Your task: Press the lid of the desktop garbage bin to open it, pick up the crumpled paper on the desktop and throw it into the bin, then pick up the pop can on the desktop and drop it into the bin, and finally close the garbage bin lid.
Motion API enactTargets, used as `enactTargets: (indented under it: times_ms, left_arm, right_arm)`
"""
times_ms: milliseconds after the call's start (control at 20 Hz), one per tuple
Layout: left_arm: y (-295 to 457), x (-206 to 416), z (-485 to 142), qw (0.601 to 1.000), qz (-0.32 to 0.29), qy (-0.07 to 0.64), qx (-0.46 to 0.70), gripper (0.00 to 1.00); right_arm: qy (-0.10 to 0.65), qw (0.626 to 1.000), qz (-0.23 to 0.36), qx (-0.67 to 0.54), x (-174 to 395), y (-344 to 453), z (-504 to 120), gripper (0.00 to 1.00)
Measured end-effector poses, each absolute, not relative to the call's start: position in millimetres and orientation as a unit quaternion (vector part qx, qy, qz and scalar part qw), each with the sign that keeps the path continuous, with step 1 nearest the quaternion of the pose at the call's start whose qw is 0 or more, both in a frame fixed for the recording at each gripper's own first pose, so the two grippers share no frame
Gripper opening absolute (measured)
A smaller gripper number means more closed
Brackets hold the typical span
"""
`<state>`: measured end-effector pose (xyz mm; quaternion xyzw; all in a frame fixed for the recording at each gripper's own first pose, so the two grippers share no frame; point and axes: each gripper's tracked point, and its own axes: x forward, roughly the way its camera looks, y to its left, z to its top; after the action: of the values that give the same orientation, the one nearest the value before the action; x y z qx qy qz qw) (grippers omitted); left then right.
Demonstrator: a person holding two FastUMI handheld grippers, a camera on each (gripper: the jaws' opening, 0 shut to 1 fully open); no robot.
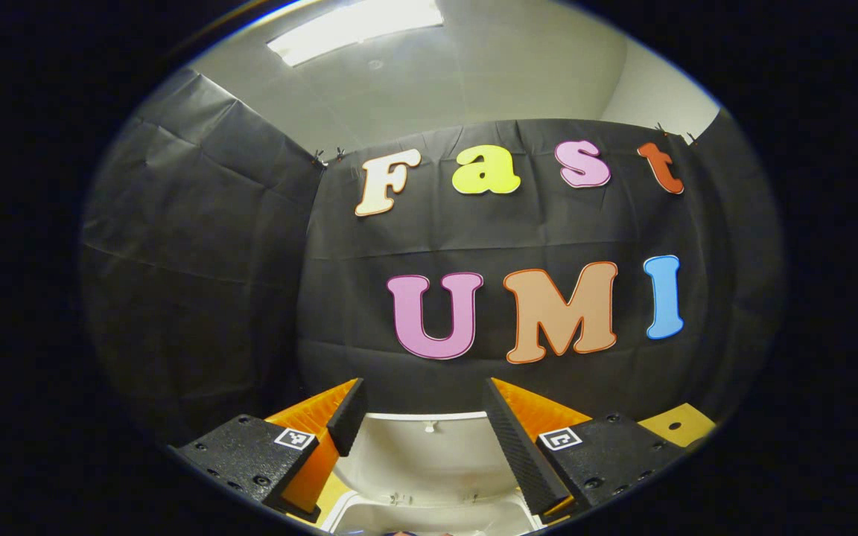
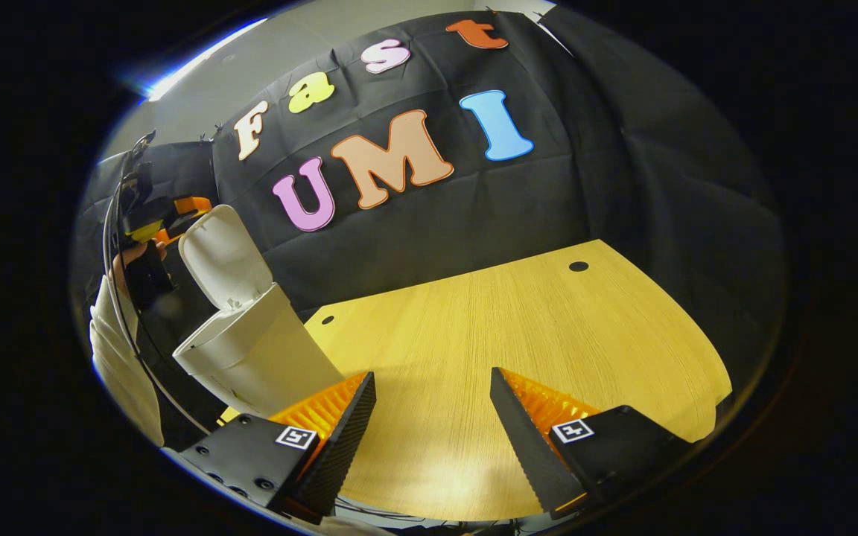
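The white desktop garbage bin [image 2: 250, 350] stands at the left end of the wooden table with its lid [image 2: 224, 257] swung up and open. In the left gripper view the raised lid [image 1: 421, 447] stands just beyond my left gripper [image 1: 421, 428], which is open and empty above the bin's mouth [image 1: 429, 517]. The right gripper view shows that left gripper [image 2: 164, 216] and the hand holding it behind the lid. My right gripper [image 2: 433, 417] hangs open over the bare table with nothing between its fingers.
The wooden table [image 2: 518, 327] has two small round holes [image 2: 579, 266] near its far edge. Black cloth walls close the booth behind and on both sides. A sleeve [image 2: 120, 357] shows at the left of the right gripper view.
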<state>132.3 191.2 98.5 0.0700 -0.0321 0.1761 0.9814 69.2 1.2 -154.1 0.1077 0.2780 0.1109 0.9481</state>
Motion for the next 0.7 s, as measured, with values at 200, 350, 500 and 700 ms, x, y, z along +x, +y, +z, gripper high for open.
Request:
enactTargets:
  times_ms: [200,350,500,700]
  left_arm:
    - [179,97,95,0.980,0.174,-0.067,0.075,0.91]
    - [167,62,84,0.978,0.170,-0.091,0.082,0.91]
    - [159,28,61,0.975,0.184,-0.100,0.077,0.92]
    - [149,-1,27,0.972,0.191,-0.094,0.101,0.93]
  right_arm:
    - [0.281,0.945,0.122,0.112,68,9,-155,0.98]
    - [0.281,0.944,0.130,0.110,70,14,-152,0.98]
    - [0.279,0.944,0.138,0.105,70,18,-148,0.98]
    - [0.280,0.944,0.142,0.101,68,22,-144,0.98]
